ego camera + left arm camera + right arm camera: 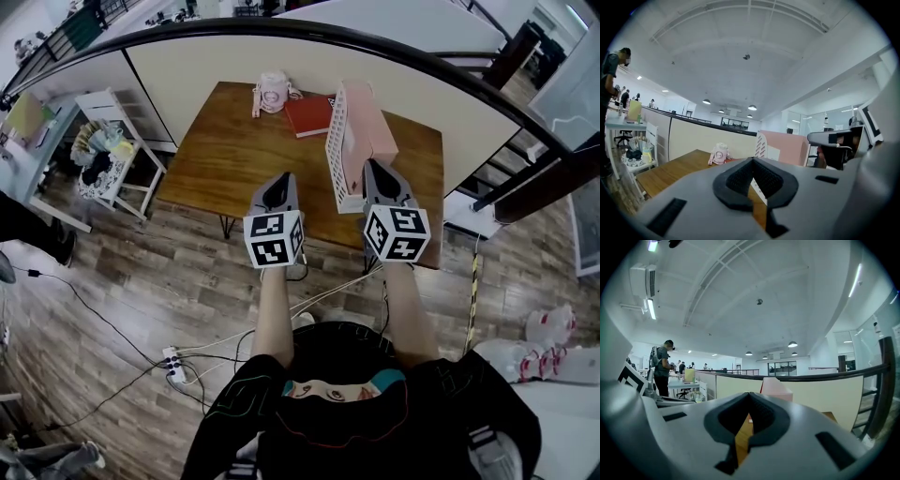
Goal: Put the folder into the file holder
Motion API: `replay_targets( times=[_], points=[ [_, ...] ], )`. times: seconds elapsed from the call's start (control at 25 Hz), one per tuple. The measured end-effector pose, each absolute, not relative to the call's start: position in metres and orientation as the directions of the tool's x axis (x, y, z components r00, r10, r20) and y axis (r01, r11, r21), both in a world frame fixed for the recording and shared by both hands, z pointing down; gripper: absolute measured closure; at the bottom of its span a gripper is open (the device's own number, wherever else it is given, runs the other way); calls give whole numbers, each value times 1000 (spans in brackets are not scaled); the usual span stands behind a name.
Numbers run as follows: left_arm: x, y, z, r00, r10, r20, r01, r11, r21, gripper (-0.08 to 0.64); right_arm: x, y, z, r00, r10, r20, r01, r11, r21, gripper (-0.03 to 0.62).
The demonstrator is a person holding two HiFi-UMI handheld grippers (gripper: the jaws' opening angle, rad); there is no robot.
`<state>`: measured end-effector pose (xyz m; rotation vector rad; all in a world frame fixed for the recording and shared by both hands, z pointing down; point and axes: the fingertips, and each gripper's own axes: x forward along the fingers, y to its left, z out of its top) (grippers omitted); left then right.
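My left claw [751, 160] and right claw [749, 398] are both closed tip to tip and hold nothing. They hang side by side over the near edge of the table [211, 155], the right one just short of the holder [339, 150].

The holder stands upright, with a white lattice side and a pink slab in it. I can't tell if that slab is its wall or a folder already filed.

A red folder [309, 114] lies flat at the far end, just left of the holder and outside it. If that is the one meant, the filing is still to do. It looks thin, stiff and closed.

A pink cup [272, 92] sits beside it.
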<state>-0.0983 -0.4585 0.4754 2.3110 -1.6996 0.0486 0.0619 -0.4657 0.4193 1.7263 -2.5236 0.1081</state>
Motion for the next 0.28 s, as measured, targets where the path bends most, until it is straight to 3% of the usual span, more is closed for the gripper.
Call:
replay_targets(
  times=[0.28],
  points=[
    [-98, -466, 479, 309, -933, 184, -940, -271, 207, 560, 64, -471, 425, -361, -925, 117, -932, 363, 1, 589]
  ],
)
